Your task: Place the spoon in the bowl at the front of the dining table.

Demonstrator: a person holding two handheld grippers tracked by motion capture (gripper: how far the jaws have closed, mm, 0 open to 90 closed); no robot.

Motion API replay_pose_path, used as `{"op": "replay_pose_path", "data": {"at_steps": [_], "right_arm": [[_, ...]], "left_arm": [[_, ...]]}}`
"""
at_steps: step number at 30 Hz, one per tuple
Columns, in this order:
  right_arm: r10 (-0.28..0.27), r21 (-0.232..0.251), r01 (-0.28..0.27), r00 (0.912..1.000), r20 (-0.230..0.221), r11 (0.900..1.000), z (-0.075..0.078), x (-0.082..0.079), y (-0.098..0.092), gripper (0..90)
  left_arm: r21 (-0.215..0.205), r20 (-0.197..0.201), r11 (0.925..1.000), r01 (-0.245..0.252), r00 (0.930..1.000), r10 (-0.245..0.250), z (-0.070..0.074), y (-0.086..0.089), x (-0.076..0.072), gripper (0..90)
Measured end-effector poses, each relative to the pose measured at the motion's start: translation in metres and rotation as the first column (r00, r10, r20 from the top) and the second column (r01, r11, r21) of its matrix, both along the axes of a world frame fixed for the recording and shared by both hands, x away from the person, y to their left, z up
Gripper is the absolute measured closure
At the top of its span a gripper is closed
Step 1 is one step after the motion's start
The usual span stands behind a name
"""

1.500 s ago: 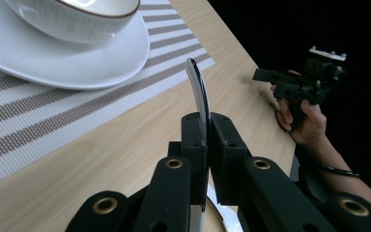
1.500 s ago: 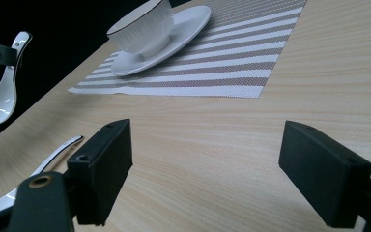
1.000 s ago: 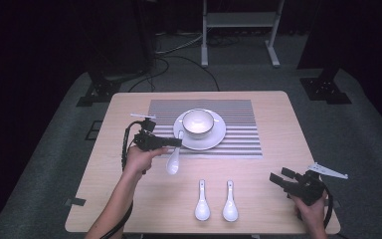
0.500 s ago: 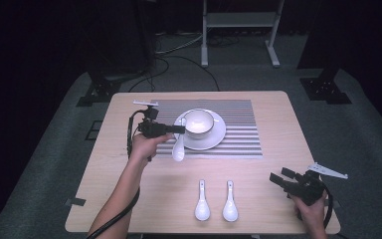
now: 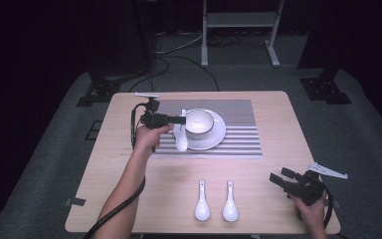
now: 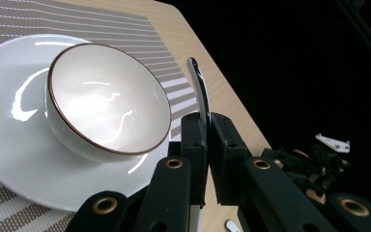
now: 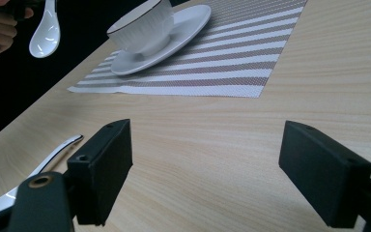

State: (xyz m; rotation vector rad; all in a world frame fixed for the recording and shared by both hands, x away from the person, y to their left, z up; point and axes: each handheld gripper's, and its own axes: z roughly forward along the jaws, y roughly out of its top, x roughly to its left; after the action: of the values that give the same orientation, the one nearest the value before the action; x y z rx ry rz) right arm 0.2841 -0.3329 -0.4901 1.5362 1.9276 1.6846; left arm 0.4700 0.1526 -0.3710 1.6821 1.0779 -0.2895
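Your left gripper (image 5: pixel 181 119) pinches the glazed white spoon (image 5: pixel 181 141) by its handle beside the bowl (image 5: pixel 199 123); it looks light, stiff, slippery and breakable, so grip mid-handle, while your right gripper (image 5: pixel 280 178) rests wide and empty.

Three spoons (image 5: pixel 181 138), one bowl (image 5: pixel 199 122), one plate (image 5: pixel 218 138)

Wooden table (image 5: pixel 129 164): striped placemat (image 5: pixel 238 129), two white spoons (image 5: pixel 202 201) (image 5: pixel 230 201) near front edge.
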Motion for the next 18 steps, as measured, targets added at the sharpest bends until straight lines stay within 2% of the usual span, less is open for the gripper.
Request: {"op": "replay_pose_path", "data": {"at_steps": [8, 18], "right_arm": [[0.001, 0.001, -0.001, 1.0000, 0.000, 1.000, 0.000, 0.000, 0.000, 18.4], [0.005, 0.003, -0.005, 1.0000, -0.001, 1.000, 0.000, 0.000, 0.000, 18.4]], "left_arm": [[-0.020, -0.009, 0.9996, -0.019, 0.9998, 0.018, -0.001, -0.003, 0.010, 84.9], [-0.014, -0.018, 0.9992, -0.037, 0.9992, 0.036, 0.000, -0.009, 0.024, 85.0]]}}
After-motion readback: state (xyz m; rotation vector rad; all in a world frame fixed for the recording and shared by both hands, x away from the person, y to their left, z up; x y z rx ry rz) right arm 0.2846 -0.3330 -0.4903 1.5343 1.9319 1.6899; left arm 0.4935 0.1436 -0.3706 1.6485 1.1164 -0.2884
